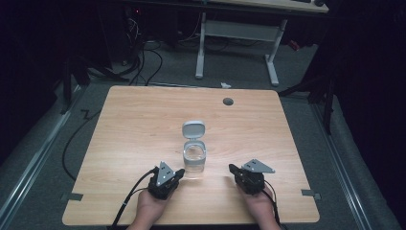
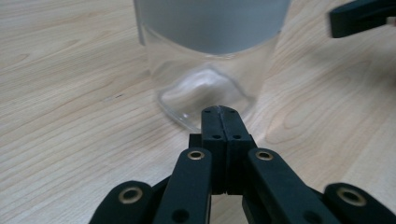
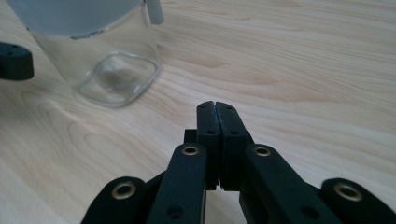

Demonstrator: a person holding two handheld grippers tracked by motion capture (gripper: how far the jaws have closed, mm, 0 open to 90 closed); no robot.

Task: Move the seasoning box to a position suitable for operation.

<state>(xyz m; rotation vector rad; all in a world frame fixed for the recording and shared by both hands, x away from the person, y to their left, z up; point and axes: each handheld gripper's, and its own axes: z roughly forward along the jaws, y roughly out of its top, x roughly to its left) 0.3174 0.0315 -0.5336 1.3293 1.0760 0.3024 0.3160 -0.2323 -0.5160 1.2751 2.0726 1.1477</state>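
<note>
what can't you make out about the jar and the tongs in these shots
- Jar, high view: too small to tell whether anything is inside.
- Jar top and lid, left tongs view: cut off by the upper edge.
- Left tongs, left tongs view: touching the jar base or just short of it, unclear.
- Right tongs, right tongs view: jar rim cut off at the top edge.

Dim lab, wooden table (image 1: 143,124), floor cables (image 1: 143,57), adjustable desk (image 1: 239,28)

The clear container (image 1: 195,163) with its raised lid (image 1: 193,130) stands between the grippers, seemingly touching the left gripper (image 1: 179,173), while bare table (image 1: 143,120) lies open all around.
</note>
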